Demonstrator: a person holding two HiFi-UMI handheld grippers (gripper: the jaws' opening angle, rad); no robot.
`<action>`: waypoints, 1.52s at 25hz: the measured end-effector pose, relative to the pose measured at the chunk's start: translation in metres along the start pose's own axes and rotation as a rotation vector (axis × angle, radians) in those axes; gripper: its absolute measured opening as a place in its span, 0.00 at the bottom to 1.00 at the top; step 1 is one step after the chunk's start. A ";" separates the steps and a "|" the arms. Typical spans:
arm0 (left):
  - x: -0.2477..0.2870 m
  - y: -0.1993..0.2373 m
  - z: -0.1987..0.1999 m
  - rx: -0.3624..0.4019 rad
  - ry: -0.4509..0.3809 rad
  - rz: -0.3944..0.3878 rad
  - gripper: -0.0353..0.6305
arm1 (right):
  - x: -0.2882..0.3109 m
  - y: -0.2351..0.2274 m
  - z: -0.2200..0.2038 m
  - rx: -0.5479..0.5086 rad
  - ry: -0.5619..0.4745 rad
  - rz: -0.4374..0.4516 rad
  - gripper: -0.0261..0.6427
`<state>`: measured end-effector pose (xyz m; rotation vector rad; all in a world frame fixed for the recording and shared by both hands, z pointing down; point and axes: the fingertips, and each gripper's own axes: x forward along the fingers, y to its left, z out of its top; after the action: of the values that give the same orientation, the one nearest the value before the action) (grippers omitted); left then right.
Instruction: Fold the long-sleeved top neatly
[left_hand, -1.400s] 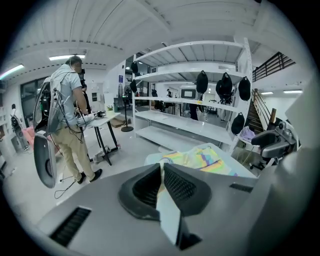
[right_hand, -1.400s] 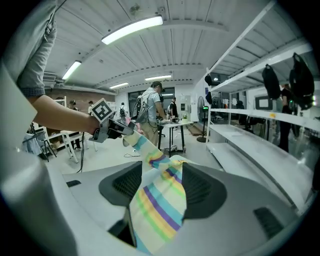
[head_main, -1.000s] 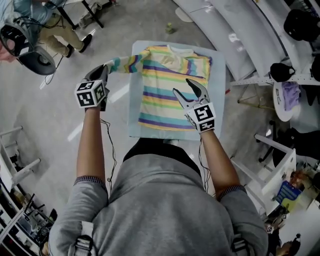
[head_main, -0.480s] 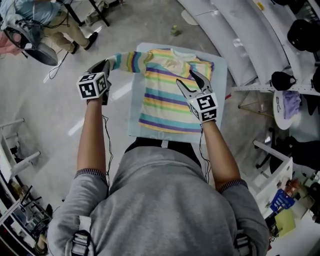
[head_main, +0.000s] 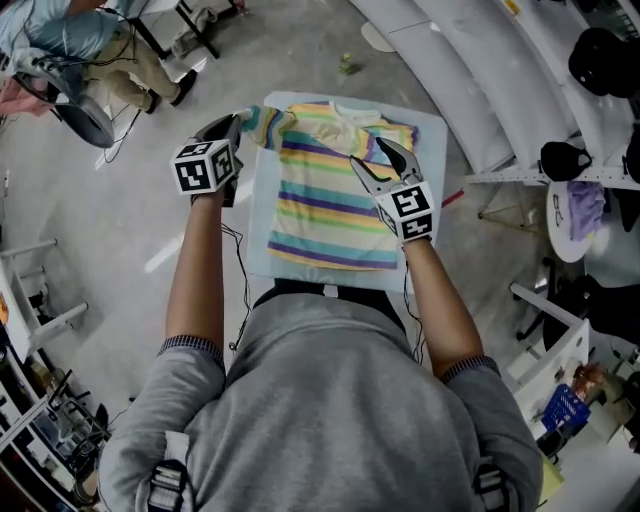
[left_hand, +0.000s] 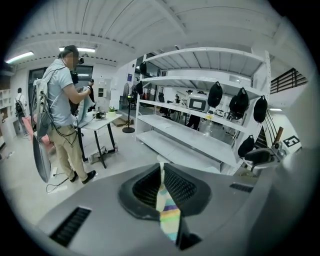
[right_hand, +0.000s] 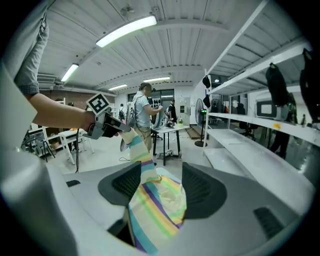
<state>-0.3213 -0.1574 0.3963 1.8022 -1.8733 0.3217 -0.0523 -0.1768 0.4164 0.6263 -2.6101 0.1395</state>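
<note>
Left gripper (head_main: 237, 124), upper left, clamps the sleeve (head_main: 262, 120) of the striped top (head_main: 325, 195); right gripper (head_main: 369, 153), centre, jaws apart above it.

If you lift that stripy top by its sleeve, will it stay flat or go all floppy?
Probably floppy: the sleeve pinched in the left gripper bends limply away from the top. It looks thin and light, so it is likely easy to lift. Its body would likely trail and wrinkle.
</note>
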 end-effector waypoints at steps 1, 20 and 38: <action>0.005 -0.010 0.003 0.004 -0.002 -0.011 0.11 | -0.003 -0.005 -0.002 0.005 -0.002 -0.004 0.44; 0.099 -0.195 -0.028 0.023 0.061 -0.184 0.11 | -0.073 -0.079 -0.073 0.114 0.024 -0.101 0.44; 0.209 -0.302 -0.168 0.180 0.244 -0.271 0.11 | -0.089 -0.114 -0.169 0.233 0.083 -0.149 0.44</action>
<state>0.0112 -0.2781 0.5909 2.0053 -1.4521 0.5964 0.1383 -0.2084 0.5266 0.8729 -2.4761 0.4185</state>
